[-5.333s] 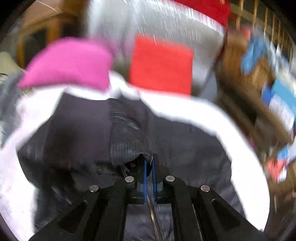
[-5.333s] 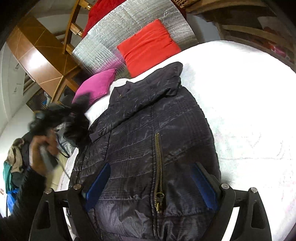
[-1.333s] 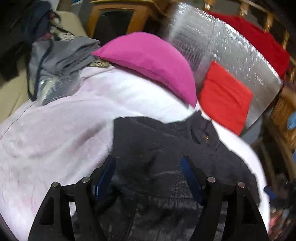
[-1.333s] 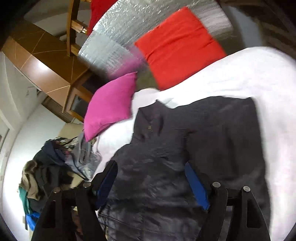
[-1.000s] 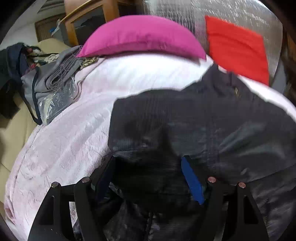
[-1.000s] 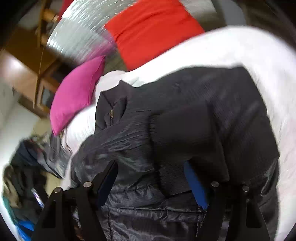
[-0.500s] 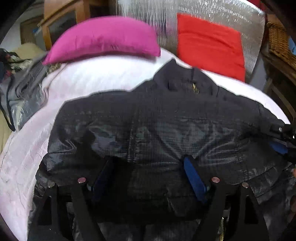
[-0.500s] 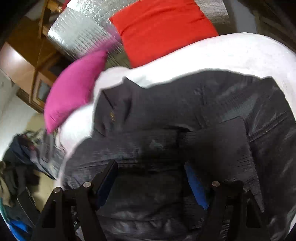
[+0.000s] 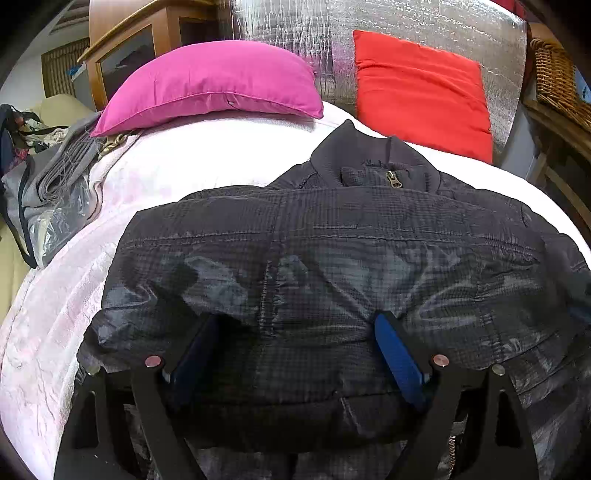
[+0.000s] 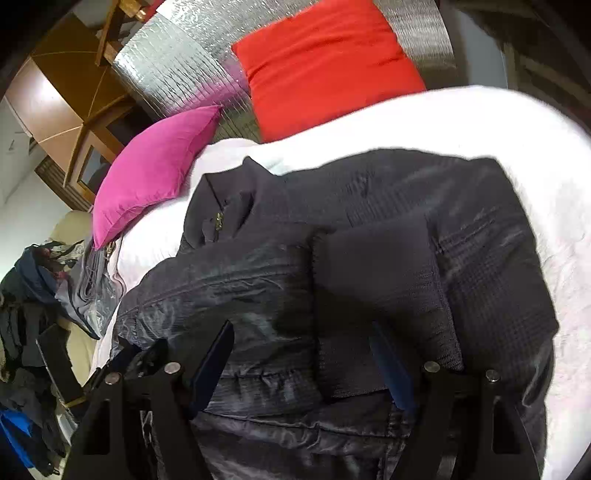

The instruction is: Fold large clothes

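Observation:
A dark quilted jacket (image 9: 332, 240) lies front up on the white bed cover (image 9: 184, 166), collar and zip pull (image 9: 391, 177) at the far end. Both sleeves are folded across its chest. My left gripper (image 9: 295, 332) points down into the jacket's lower half; its jaws are opening, with a loose bulge of sleeve fabric between the blue pads (image 9: 399, 358). In the right wrist view the jacket (image 10: 480, 258) has a ribbed sleeve cuff (image 10: 376, 295) lying on its chest. My right gripper (image 10: 303, 354) stands open over the cuff end, which partly covers the right pad.
A pink pillow (image 9: 210, 85) and a red cushion (image 9: 421, 96) lean on a silver foil panel (image 9: 369, 22) at the head of the bed. Grey folded cloth in plastic (image 9: 55, 192) lies at the left edge. A wicker basket (image 9: 557, 85) stands far right; a clothes pile (image 10: 22, 314) sits left.
The sleeve bunched up between the left jaws now lies flatter across the chest, and those jaws stand wider. The cuff in the right view has settled lower on the jacket.

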The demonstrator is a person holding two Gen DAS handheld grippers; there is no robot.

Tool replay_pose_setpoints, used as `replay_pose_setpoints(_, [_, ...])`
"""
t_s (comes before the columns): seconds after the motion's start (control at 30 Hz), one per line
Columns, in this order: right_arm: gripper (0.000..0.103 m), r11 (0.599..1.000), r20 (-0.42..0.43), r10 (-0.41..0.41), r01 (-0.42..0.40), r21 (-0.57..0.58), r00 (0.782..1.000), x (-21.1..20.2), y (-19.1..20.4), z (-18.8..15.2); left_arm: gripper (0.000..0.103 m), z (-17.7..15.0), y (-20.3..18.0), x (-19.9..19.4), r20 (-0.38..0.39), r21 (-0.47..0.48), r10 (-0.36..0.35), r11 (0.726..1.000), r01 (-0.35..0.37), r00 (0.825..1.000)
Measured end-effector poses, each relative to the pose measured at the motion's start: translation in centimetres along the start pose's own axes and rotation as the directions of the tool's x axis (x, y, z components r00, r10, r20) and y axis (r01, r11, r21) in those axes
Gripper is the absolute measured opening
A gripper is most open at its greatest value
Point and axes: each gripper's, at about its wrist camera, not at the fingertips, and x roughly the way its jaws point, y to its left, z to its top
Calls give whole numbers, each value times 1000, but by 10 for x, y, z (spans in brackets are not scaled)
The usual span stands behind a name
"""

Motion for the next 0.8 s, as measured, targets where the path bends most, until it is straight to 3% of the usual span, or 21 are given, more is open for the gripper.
replay_pose_setpoints(0.13, [79,998,45,34,-32,-53,998,-24,10,-6,90,-1,1,2,7,-4,2,1000,-2,1000])
replay_pose_setpoints(0.23, [82,1000,-19,-20,20,-25,1000,-2,-11,-16,92,0,2,4,9,-15,6,1000,-6,1000])
replay_pose_setpoints(0.43, [82,998,19,9,-8,-58,1000,-23,1,-14,93,-1,5,-2,13,-28,3,1000,-2,1000])
replay_pose_setpoints(0.63, [82,999,109,-16,19,-33,994,-65,-26,-7,92,-3,8,-36,138,-48,1,999,6,990])
replay_pose_setpoints(0.73, [82,999,92,5,-9,50,996,-62,-51,2,92,-3,-3,-27,103,-24,-30,999,33,994])
replay_pose_setpoints(0.8, [82,998,35,-1,-1,62,999,-46,-66,1,92,-9,-12,-6,27,10,-11,1000,10,1000])
